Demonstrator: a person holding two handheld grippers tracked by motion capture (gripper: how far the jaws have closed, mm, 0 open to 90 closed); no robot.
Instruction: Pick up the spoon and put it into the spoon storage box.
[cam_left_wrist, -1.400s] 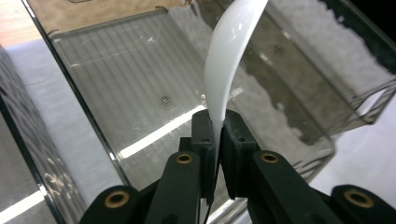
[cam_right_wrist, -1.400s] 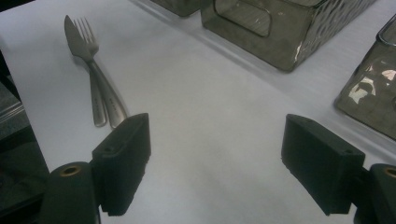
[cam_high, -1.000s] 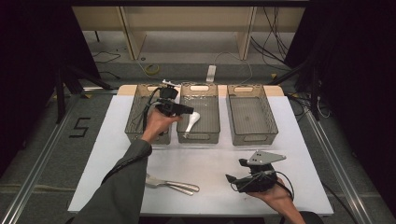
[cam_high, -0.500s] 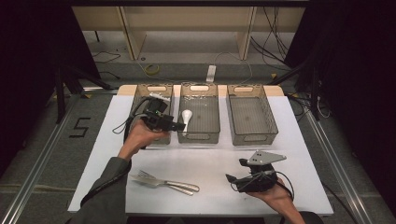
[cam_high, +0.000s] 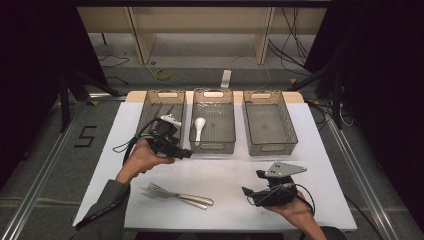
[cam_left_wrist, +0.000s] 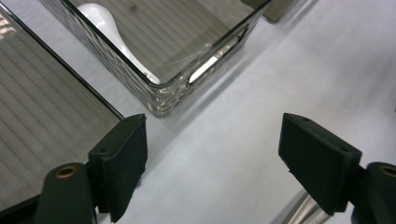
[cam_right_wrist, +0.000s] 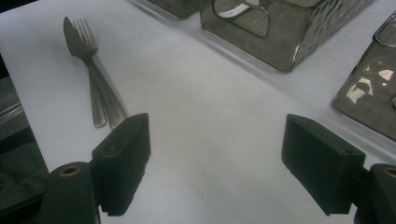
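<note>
A: Well, hovering the left gripper (cam_high: 186, 154) just in front of the middle bin (cam_high: 212, 148), having just been opening its jaws, now gaping wide and gripping nothing. Leaving the white spoon (cam_high: 199, 127) lying loose inside that bin, close along its left wall.

B: Worrying about the bin's near corner, then?

A: Somewhat. Hanging low right beside the gap between the middle bin and the left bin (cam_high: 150, 107). Swinging carelessly toward the near cutlery from there, risking clipping that corner with a pad and shoving the bin across the white table (cam_high: 225, 170), maybe rattling the spoon about.

B: And holding the right gripper (cam_high: 252, 184) at the table's near right, equally slack and grasping nothing?

A: Yes, pointing across at the fork (cam_right_wrist: 85, 35) and the knife (cam_right_wrist: 69, 32). Fretting mostly over those: lying flat, touching, seemingly overlapping along the handles. Closing on one, risking pinching both together, or skidding a thin handle along the cloth instead of lifting it, then dropping a stray piece short of its bin.

B: Glimpsing something metallic at the bottom edge of the left gripper view?

A: Possibly a handle end (cam_left_wrist: 299, 210), though too cropped for telling.
</note>
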